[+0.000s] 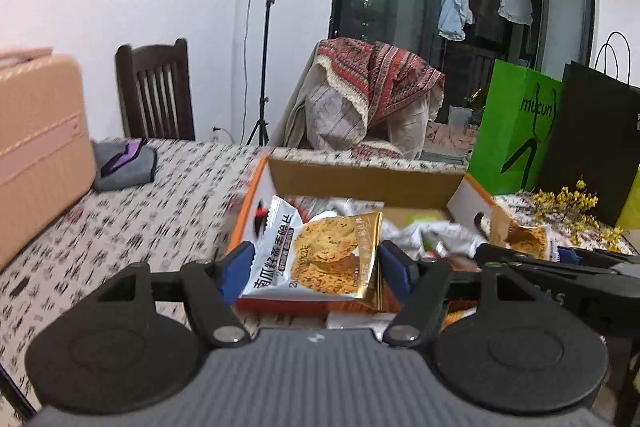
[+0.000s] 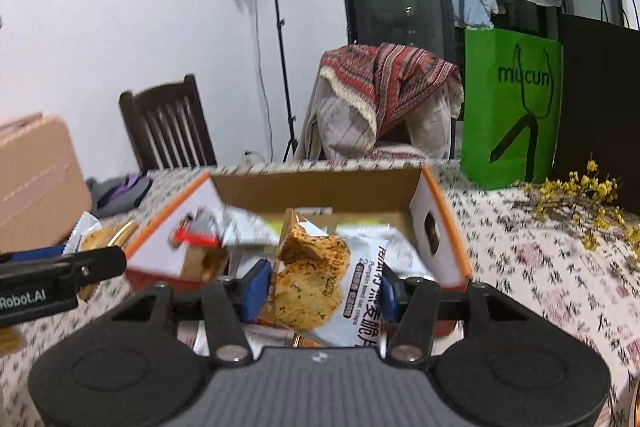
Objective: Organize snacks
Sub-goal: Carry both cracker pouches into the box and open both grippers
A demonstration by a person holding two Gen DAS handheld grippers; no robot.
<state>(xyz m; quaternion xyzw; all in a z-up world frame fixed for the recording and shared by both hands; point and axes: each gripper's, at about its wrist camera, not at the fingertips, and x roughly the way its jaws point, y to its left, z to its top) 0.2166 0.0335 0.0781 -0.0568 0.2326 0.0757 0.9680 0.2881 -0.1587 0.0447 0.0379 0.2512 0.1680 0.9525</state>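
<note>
Left gripper (image 1: pixel 316 263): clamped on a crisp packet (image 1: pixel 320 255), which is pinched edge to edge between the 2 blue pads.
Right gripper (image 2: pixel 322 287): clamped on a second crisp packet (image 2: pixel 320 279), which is held upright between its pads.
Box (image 1: pixel 360 179): an open cardboard box is seen just beyond both sets of fingertips, on the patterned table (image 1: pixel 168 195).
Packet positions: both packets are held at the box's near edge; whether they are over the rim or inside it cannot be told.
Done: several wrapped snacks (image 1: pixel 436 231) are already piled inside the box.
Left: 2 packets are judged not yet released; loose snacks on the table are hidden behind the grippers, so the remaining count is unknown.
</note>
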